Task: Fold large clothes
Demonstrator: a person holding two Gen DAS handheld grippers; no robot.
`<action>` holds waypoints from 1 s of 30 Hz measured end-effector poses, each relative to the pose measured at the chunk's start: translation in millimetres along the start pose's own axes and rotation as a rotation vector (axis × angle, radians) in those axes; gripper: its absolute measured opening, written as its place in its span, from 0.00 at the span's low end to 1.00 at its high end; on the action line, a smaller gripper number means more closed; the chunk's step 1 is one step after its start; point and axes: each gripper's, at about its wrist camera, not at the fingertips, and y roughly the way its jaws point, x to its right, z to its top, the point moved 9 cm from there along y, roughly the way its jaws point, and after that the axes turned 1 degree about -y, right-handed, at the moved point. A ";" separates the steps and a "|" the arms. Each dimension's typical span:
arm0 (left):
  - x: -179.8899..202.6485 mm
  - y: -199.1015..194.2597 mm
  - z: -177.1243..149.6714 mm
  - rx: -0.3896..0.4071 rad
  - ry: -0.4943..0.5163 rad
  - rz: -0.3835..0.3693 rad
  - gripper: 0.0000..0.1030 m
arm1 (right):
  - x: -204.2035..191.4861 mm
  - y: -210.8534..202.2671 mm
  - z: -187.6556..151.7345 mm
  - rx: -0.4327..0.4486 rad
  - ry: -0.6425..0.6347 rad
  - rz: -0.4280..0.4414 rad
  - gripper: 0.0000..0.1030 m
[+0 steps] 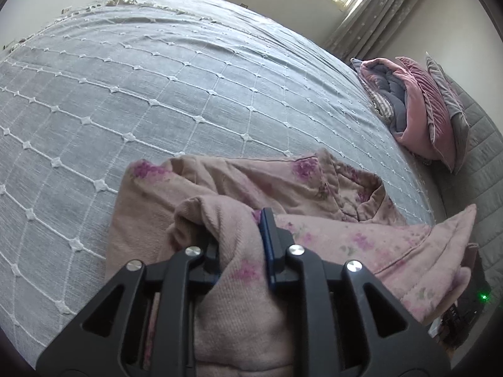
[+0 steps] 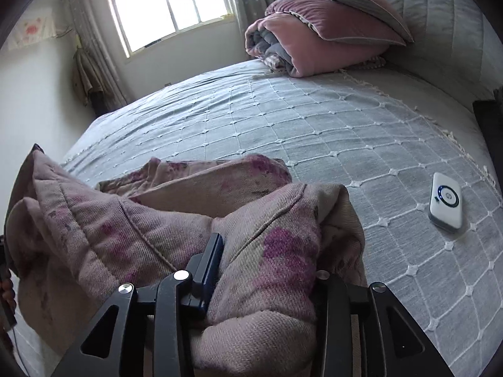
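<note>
Both tools pinch bunched folds of the pink floral garment [image 1: 239,289] — left tool [image 1: 240,235], right tool [image 2: 270,251]. It lies low in both frames on the grey bed [image 1: 125,100] — a white device [image 2: 446,202] rests at right.

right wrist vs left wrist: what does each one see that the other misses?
Right wrist only: a white device lying on the bedspread, and the right gripper with garment bunched between its fingers.
Left wrist only: the left gripper, fabric between its fingers too.
Both: the pink floral garment, grey bedspread, folded pink bedding by the headboard, the window.
</note>
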 end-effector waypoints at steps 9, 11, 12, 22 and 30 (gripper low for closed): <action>21.5 -51.5 -3.7 0.040 0.090 -0.018 0.95 | -7.5 -42.7 12.9 0.033 0.022 0.123 0.78; 25.9 -67.3 -8.1 0.052 0.130 -0.025 0.95 | -7.5 -60.4 17.2 0.052 0.016 0.142 0.79; 28.0 -76.3 -11.4 0.056 0.148 -0.034 0.95 | -8.2 -68.7 18.4 0.060 0.007 0.153 0.80; 28.6 -122.2 -56.3 0.081 0.332 -0.079 0.95 | -35.1 -86.3 -20.3 -0.078 -0.302 0.132 0.81; 53.8 -38.6 -77.3 -0.106 0.442 -0.096 0.95 | -71.9 9.3 -29.8 -0.241 -0.318 0.154 0.81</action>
